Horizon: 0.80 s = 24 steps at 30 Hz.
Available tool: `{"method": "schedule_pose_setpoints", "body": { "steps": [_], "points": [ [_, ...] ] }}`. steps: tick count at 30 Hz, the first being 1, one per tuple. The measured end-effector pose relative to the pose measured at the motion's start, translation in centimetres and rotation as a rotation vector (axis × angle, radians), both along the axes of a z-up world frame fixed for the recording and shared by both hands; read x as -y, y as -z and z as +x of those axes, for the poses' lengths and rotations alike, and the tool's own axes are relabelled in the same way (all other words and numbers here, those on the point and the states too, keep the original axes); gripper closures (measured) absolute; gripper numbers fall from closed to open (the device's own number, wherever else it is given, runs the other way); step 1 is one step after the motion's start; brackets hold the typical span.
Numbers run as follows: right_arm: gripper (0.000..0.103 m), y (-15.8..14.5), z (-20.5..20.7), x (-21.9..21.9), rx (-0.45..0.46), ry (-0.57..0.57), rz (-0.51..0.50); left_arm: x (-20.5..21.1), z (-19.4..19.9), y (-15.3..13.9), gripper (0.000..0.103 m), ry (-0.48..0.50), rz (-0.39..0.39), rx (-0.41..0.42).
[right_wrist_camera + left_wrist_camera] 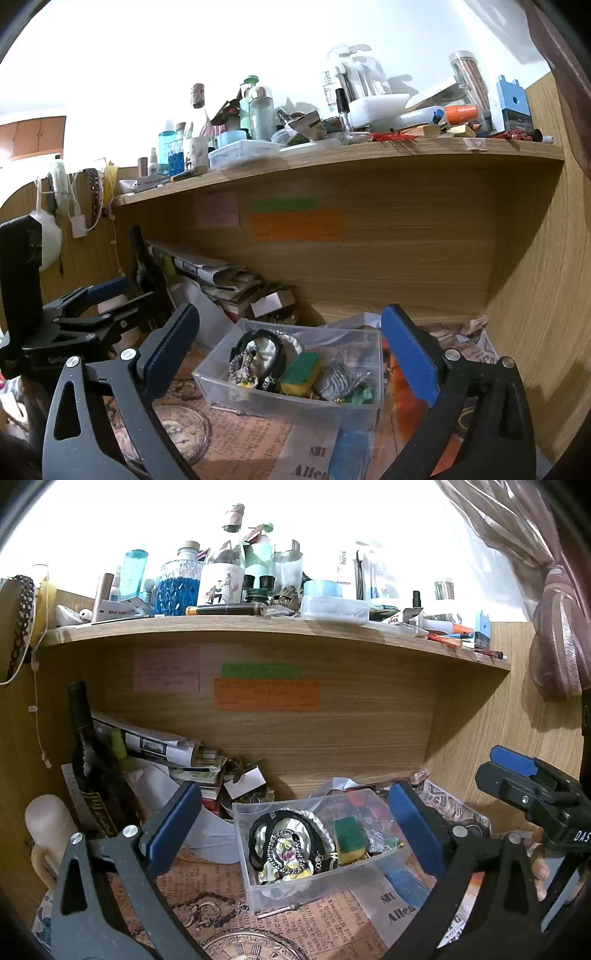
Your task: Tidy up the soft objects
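Hovering over clear bin (325, 853), lower centre.
Left gripper (295, 827) and right gripper (291, 350) released, empty; better pinching green sponge (301, 371) squarely, clear of hair ties (284, 834).

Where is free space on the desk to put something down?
Bare patch: the printed paper cover in front of the clear plastic box. Crowded: the paper pile at back left, the box itself, and the upper shelf.

Writing on the pink note (166, 670) and orange note (266, 695) too blurred to read, clear bin's (255, 877) lower contents hidden under piled items, clock print (251, 949) on the desk cut off by bottom edge
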State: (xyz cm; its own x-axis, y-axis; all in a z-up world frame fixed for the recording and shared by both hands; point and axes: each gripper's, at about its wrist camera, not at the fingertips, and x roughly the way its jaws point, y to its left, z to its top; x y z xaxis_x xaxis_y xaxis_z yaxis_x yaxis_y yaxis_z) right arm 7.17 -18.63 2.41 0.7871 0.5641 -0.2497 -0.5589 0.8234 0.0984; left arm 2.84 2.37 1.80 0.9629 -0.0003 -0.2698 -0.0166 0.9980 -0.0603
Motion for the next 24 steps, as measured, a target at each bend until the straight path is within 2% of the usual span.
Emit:
{"method": "schedule_pose_setpoints", "body": {
  "steps": [24],
  "points": [
    [0.003, -0.05, -0.39, -0.33, 0.003, -0.007, -0.005, 0.07, -0.12, 0.11, 0.0, 0.0, 0.005, -0.004]
  ]
}}
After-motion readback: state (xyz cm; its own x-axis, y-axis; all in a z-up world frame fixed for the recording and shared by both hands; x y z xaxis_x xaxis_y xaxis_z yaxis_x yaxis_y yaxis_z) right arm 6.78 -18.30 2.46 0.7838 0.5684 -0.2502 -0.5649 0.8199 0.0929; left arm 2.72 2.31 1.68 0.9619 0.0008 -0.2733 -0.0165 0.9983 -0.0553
